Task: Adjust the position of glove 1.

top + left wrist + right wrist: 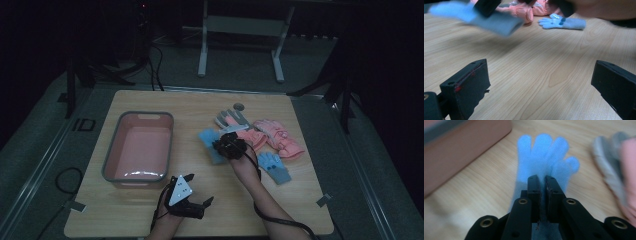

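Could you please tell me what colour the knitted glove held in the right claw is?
Light blue knitted glove; the right gripper view shows it best, pinched in the right claw.

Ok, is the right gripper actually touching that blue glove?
Touching. In the right gripper view the right gripper has its jaws pinched shut on the blue glove, fabric caught between them.

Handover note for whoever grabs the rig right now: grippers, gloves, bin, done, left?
Right gripper: shut on a blue glove, lifted just off the table.
Left gripper: open, holds nothing, near the front edge.
Bin: nothing in it.
On the table: grey glove, two pink gloves, second blue glove.
Done: first glove gripped.
Left: probably bin it, then the others.
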`<action>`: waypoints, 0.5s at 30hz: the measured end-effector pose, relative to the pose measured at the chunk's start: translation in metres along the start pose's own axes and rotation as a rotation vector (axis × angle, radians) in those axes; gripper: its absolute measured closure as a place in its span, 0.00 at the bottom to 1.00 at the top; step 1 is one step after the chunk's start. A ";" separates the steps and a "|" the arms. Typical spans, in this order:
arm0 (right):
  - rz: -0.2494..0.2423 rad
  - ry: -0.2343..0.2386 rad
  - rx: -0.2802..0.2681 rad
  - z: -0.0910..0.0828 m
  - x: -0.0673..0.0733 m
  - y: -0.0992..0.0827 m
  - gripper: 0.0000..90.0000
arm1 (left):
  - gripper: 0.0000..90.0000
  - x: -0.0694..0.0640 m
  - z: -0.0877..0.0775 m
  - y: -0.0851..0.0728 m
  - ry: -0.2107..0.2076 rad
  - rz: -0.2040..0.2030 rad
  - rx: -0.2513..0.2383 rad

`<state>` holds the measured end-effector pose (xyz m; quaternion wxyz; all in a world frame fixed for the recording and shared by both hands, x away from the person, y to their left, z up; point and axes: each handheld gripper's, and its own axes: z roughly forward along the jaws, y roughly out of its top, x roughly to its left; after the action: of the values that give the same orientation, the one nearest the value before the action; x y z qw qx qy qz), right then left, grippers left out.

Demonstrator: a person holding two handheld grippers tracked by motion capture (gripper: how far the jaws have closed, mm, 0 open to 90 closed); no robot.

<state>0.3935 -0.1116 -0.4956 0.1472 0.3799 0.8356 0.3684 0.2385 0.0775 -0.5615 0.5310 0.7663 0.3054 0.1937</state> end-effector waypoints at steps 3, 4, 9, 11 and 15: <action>0.019 -0.039 -0.024 -0.019 0.003 -0.001 0.93 | 0.02 0.000 0.000 0.000 0.002 0.002 0.003; 0.051 -0.075 -0.031 -0.038 0.006 -0.005 0.94 | 0.02 -0.001 0.000 0.000 0.003 0.002 0.003; 0.116 -0.137 -0.063 -0.072 0.009 -0.023 0.94 | 0.02 0.000 0.000 0.000 0.003 0.002 0.003; 0.127 -0.156 -0.067 -0.077 0.010 -0.028 0.94 | 0.02 0.000 0.000 0.000 0.002 0.002 0.003; 0.183 -0.169 -0.048 -0.081 0.012 -0.051 0.94 | 0.02 -0.001 0.000 0.000 0.004 0.002 0.003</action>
<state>0.3161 -0.1656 -0.4771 0.1916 0.4807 0.7731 0.3668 0.2384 0.0767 -0.5615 0.5290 0.7671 0.3058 0.1953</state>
